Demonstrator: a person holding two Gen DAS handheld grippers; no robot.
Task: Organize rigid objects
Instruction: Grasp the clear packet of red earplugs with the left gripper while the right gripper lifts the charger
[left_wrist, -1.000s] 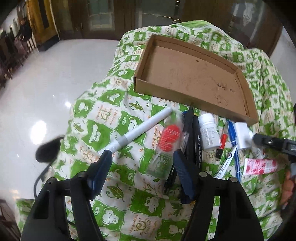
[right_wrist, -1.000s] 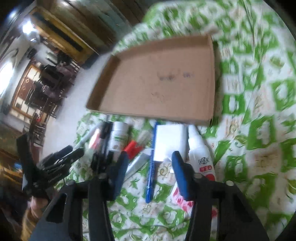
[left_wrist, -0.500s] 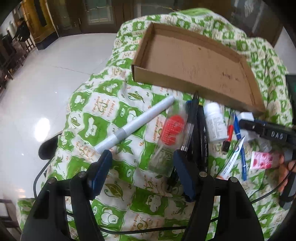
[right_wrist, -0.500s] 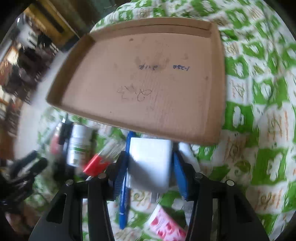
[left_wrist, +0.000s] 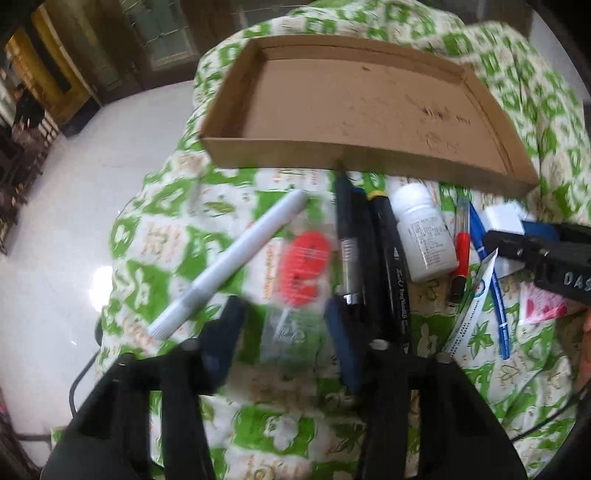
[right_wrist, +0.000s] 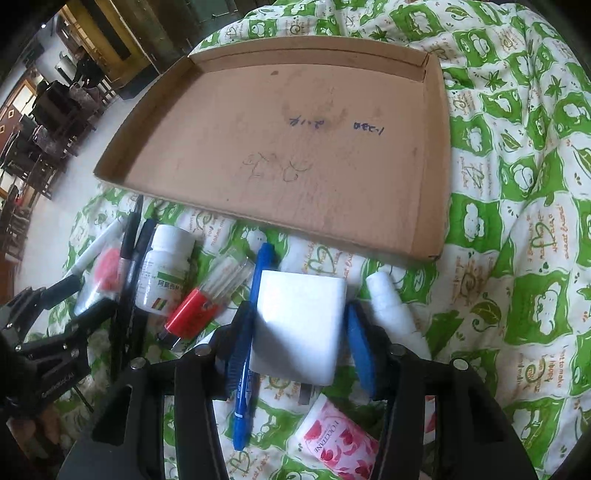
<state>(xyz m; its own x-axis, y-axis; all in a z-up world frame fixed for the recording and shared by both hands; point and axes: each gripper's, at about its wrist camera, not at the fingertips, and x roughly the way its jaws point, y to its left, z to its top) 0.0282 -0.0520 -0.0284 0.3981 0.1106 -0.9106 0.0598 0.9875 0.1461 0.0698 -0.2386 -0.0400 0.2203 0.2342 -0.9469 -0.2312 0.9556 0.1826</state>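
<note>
Two grippers work over a surface covered with a green-and-white patterned cloth (right_wrist: 524, 206). The right gripper (right_wrist: 299, 332) has its fingers spread on either side of a white block (right_wrist: 299, 325) without quite pressing it; a small gap shows at the right pad, so the fingers are open around it. A blue pen (right_wrist: 247, 354) lies against the block's left side and a white bottle (right_wrist: 391, 306) just beside its right. An empty cardboard tray (right_wrist: 432, 192) sits beyond them, toward the far edge of the surface. The left gripper (left_wrist: 284, 332) also has its fingers open, straddling a clear pouch with a red patch (left_wrist: 303, 269). A white marker (left_wrist: 236, 258) lies to the pouch's left, black pens (left_wrist: 388, 258) to its right, then a white pill bottle (left_wrist: 424, 236) near the tray's front wall. A pink floral tube (right_wrist: 340, 439) lies nearest the right gripper's body.
</note>
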